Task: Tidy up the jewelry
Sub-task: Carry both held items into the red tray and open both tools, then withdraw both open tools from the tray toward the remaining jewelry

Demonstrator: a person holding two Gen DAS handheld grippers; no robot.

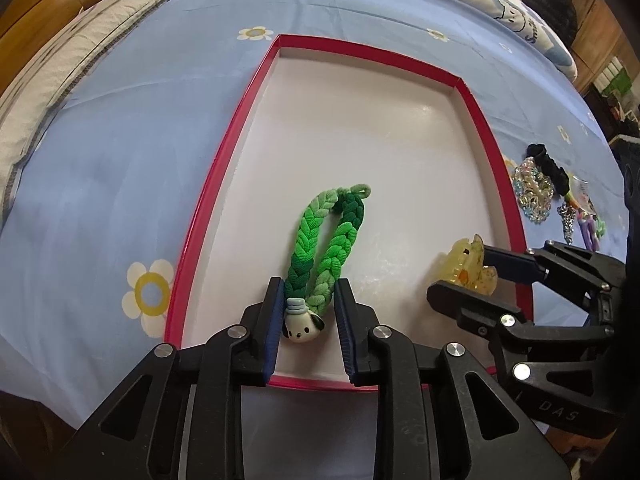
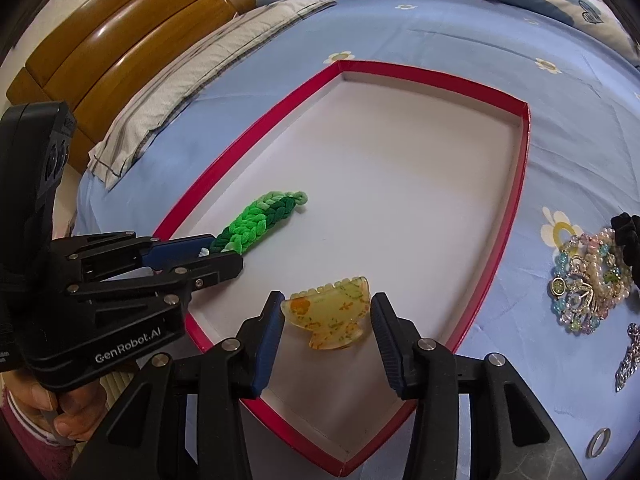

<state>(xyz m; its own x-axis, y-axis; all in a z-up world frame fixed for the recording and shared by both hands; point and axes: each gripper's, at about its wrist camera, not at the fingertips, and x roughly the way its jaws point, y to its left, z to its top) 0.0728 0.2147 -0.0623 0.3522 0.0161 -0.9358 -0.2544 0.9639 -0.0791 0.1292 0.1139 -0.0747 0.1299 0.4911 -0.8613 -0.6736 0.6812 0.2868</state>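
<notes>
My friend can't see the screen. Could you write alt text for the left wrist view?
The left tongs straddle a green braided hair tie with a puppy charm, lying in a red-rimmed white tray on a blue bedsheet. At right, the right tongs bracket a yellow hair claw.

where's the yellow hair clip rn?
The yellow hair clip lies inside the red-rimmed tray, near its front right edge, between the fingers of the right hand-held gripper; the green braided band lies to its left.
</notes>
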